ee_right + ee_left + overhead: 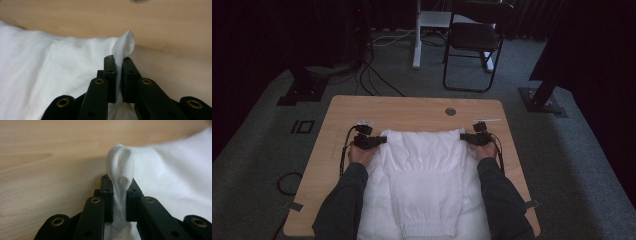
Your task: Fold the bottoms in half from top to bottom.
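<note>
White garment (424, 172) lies flat on the wooden surface (412, 107), one piece. At its far left corner the left tool (381, 140) is clamped on a thin pinch of cloth; the right tool (464, 137) likewise at the far right. Uneven lifting could slip either small bite free. Two tools, one garment.

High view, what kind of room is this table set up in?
Probably a lab or recording room, not a home: grey carpet, loose cables on the floor, a folding chair, and dark stand bases flanking the wooden table.
</note>
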### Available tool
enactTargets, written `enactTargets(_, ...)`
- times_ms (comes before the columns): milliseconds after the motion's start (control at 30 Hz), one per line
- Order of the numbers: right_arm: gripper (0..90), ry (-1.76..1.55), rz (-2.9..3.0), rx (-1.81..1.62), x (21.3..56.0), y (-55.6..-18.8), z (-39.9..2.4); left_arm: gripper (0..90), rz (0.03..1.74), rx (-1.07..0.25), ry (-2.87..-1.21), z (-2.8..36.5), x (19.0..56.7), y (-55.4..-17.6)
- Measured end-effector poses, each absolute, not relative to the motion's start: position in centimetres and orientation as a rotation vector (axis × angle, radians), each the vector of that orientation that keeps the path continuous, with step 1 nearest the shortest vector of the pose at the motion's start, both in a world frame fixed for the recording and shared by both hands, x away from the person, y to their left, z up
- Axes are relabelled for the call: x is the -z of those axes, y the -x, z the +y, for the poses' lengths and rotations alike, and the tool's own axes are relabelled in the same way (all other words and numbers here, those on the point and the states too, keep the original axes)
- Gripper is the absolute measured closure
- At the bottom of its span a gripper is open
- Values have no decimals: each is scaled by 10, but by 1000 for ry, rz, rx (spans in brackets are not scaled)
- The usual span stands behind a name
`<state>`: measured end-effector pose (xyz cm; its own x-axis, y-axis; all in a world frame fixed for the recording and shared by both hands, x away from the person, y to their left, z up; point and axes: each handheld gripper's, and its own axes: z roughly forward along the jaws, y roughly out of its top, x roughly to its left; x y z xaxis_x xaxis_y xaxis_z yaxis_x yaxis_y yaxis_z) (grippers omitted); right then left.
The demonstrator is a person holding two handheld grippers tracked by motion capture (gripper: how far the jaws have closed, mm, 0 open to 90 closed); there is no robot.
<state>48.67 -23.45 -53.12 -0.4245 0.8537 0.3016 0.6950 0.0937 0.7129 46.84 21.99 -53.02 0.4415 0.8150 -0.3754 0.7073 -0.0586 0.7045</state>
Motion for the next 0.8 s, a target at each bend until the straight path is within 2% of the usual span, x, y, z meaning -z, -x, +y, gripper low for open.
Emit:
enactTargets(100,844,-1502,2161,-1261,520,-485,-236,820,1273,-163,-1747,224,517,-468)
enactTargets(300,842,-1453,2098,-1297,502,-487,-238,818,1224,-242,-1756,218,486,-471)
enactTargets(500,837,-1312,1989,-1447,468,-483,-243,816,1178,-307,-1727,219,458,-470)
enactTargets(800,837,-1142,2048,-1488,466,-448,-250,816,1066,-317,-1689,228,453,-430)
